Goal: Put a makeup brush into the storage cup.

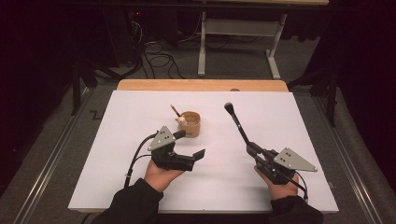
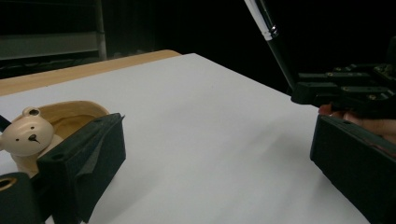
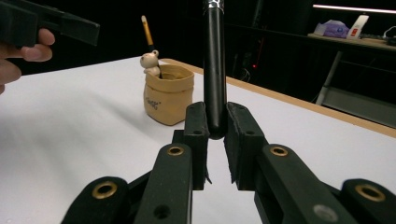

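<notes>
A tan pouch-like cup [image 1: 192, 124] stands on the white mat [image 1: 140, 116], holding a bear-headed piece [image 1: 181, 120] and a thin brown stick [image 1: 174, 110]. My left gripper [image 1: 190, 143] is open just in front of the cup, one jaw beside its rim. In the left gripper view the bear [image 2: 29, 135] and cup [image 2: 70, 114] sit by the left jaw, with bare mat between the wide jaws [image 2: 219, 158]. My right gripper [image 1: 254, 150] is shut on the handle of a black makeup brush [image 1: 237, 122], bristles raised toward the back. The brush handle [image 3: 215, 70] stands between the pads [image 3: 215, 130].
The wooden table edge [image 1: 201, 85] runs along the back of the mat. Behind it stand a white table frame [image 1: 201, 51] and cables [image 1: 159, 58] on the floor. A shelf with a tissue box [image 3: 331, 29] is far right in the right gripper view.
</notes>
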`<state>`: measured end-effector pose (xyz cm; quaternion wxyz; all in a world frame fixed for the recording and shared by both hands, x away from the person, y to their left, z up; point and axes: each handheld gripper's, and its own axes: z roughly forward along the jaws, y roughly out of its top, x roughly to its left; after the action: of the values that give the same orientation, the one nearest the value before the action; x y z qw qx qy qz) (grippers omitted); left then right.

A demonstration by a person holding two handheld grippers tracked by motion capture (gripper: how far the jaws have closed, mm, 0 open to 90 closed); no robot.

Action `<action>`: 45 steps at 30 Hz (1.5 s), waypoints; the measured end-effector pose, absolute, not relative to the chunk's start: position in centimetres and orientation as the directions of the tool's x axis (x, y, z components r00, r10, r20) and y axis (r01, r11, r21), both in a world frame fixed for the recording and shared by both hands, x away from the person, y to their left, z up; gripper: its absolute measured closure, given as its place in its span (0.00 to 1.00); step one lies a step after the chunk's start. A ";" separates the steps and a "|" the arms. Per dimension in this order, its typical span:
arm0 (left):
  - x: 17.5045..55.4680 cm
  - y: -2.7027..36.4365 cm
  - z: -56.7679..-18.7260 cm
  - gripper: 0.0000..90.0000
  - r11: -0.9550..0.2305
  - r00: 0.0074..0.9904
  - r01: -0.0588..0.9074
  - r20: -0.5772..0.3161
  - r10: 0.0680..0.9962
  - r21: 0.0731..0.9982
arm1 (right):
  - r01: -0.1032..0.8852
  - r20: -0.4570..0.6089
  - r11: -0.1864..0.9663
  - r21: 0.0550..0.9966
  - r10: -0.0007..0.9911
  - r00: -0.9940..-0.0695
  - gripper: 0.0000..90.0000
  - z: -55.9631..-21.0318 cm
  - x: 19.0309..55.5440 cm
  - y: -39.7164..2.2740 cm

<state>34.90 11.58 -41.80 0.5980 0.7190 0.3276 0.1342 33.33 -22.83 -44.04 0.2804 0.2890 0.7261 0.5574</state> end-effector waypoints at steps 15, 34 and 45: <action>35.0 12.0 -41.6 0.04 -0.033 0.749 0.326 -0.237 0.619 0.945 | 0.077 -0.106 0.234 0.969 0.676 -0.729 0.90 -44.2 32.9 -19.5; 35.0 12.2 -41.4 0.05 0.001 0.749 0.332 -0.264 0.607 0.943 | 0.062 -0.105 0.241 0.969 0.622 -0.776 0.90 -44.5 32.1 -16.0; 35.0 12.3 -41.6 0.07 0.013 0.748 0.338 -0.277 0.603 0.941 | 0.056 -0.110 0.249 0.967 0.602 -0.791 0.90 -44.6 31.9 -15.2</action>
<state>35.03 12.28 -41.57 0.6259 0.6945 0.3388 0.1057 31.88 -15.18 -44.63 0.2386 0.2183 0.7534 0.5725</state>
